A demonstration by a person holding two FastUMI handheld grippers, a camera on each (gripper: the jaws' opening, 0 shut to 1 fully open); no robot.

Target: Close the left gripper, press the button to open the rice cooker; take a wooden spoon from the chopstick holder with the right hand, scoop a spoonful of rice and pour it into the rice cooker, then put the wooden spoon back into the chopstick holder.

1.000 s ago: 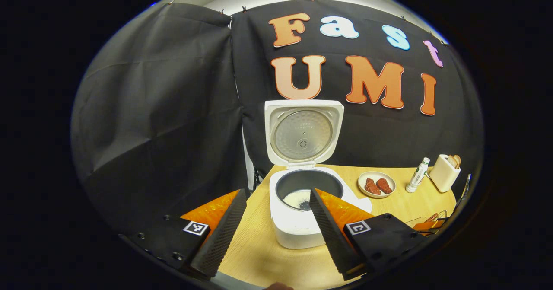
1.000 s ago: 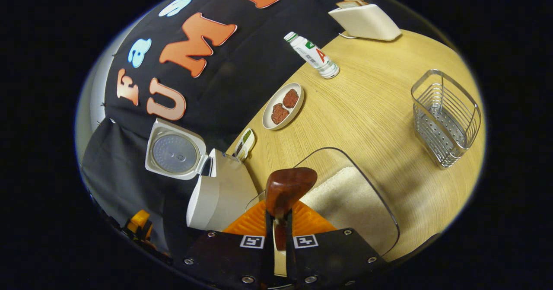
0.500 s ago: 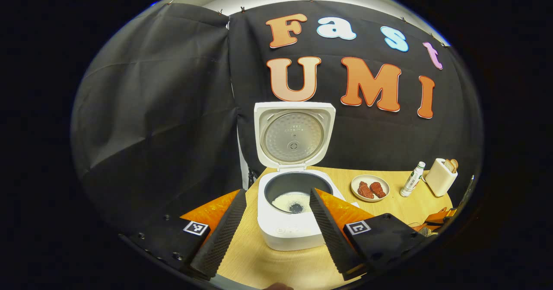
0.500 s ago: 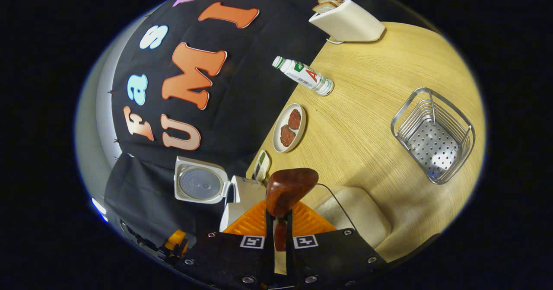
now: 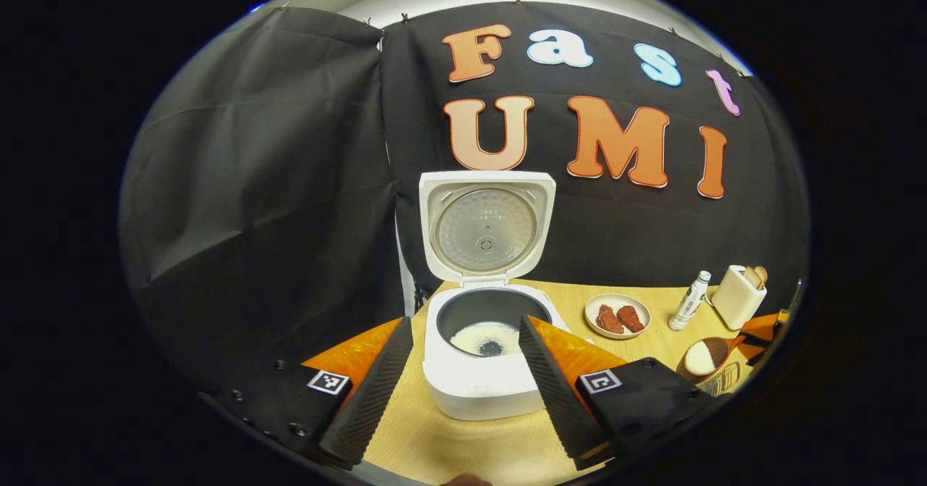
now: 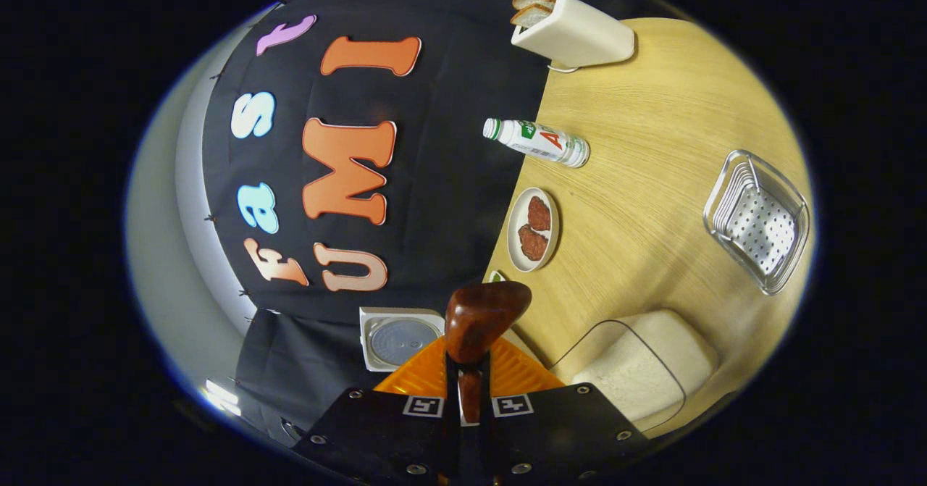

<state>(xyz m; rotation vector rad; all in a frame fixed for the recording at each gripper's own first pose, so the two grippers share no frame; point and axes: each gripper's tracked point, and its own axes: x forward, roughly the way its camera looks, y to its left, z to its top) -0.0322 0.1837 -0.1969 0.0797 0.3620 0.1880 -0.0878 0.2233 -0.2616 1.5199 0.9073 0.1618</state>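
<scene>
Step in hand, as I judge it: carrying a loaded spoonful toward the rice cooker (image 5: 481, 341). Lid is up, so the button press is done, and there is some rice in the dark inner pot. This spoonful is not yet poured.

My right claw (image 6: 469, 381) is clamped on the handle of the wooden spoon (image 6: 484, 319); both fingers pinch it with almost no gap. From the right gripper view I see only the spoon's dark back side. In the left gripper view the spoon bowl (image 5: 701, 357) shows at the far right, heaped with white rice, well apart from the cooker.

My left claw (image 5: 463, 370) is spread wide, holding nothing and touching nothing. The cooker sits between its fingers, farther off.

Clear rice container (image 6: 644, 370) lies just beside my right claw on the surface (image 6: 652, 131). The wire chopstick holder (image 6: 759, 219) stands empty, well apart toward the surface's far edge.

Next move calls for: keep the spoon bowl level while crossing to the pot, bring it over the opening, then tilt. Risk, as I see it: the heap could spill on the way.

Also present: plate of meat (image 6: 534, 229), bottle (image 6: 537, 140), toaster with bread (image 6: 572, 31).
</scene>
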